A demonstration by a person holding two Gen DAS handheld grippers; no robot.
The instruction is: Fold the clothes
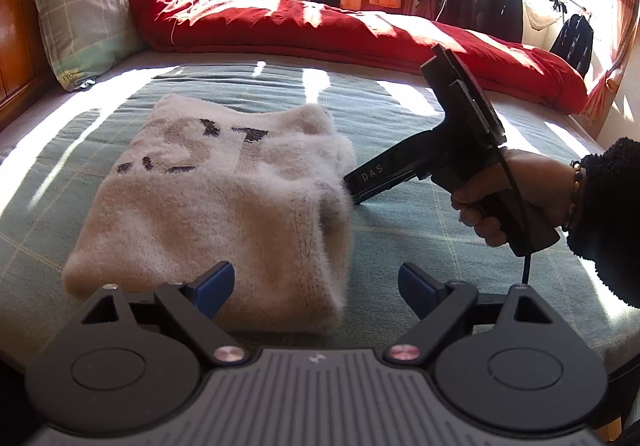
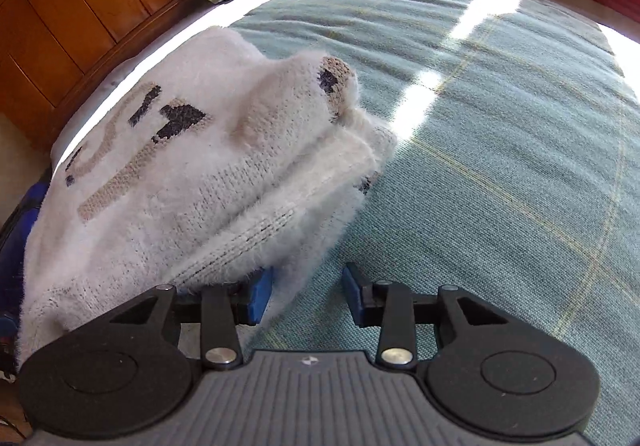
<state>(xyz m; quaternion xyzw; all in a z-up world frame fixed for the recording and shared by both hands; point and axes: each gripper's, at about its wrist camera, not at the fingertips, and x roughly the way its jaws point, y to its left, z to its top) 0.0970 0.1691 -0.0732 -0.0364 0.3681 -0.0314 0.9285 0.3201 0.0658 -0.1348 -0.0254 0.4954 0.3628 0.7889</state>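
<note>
A bed (image 1: pixel 400 117) with a green checked cover fills both views, a wooden headboard (image 1: pixel 24 25) on its left. Along its far edge lies one red duvet (image 1: pixel 320 25), and one grey-green checked pillow (image 1: pixel 88 17) leans at the far left, its label too small to read. At the far right a rail of dark clothes (image 1: pixel 500 1) hangs by the window. One fluffy white sweater (image 1: pixel 208 197) lies folded on the bed's near left part, showing dark and beige knitted letters, of which "ST" can be read. The right claw (image 2: pixel 307 292), marked "DAS" on its side, rests at the sweater's right edge with its jaws partly apart, fringe between the pads without being pinched. The left claw (image 1: pixel 314 288) hovers wide open and empty over the sweater's near edge.
</note>
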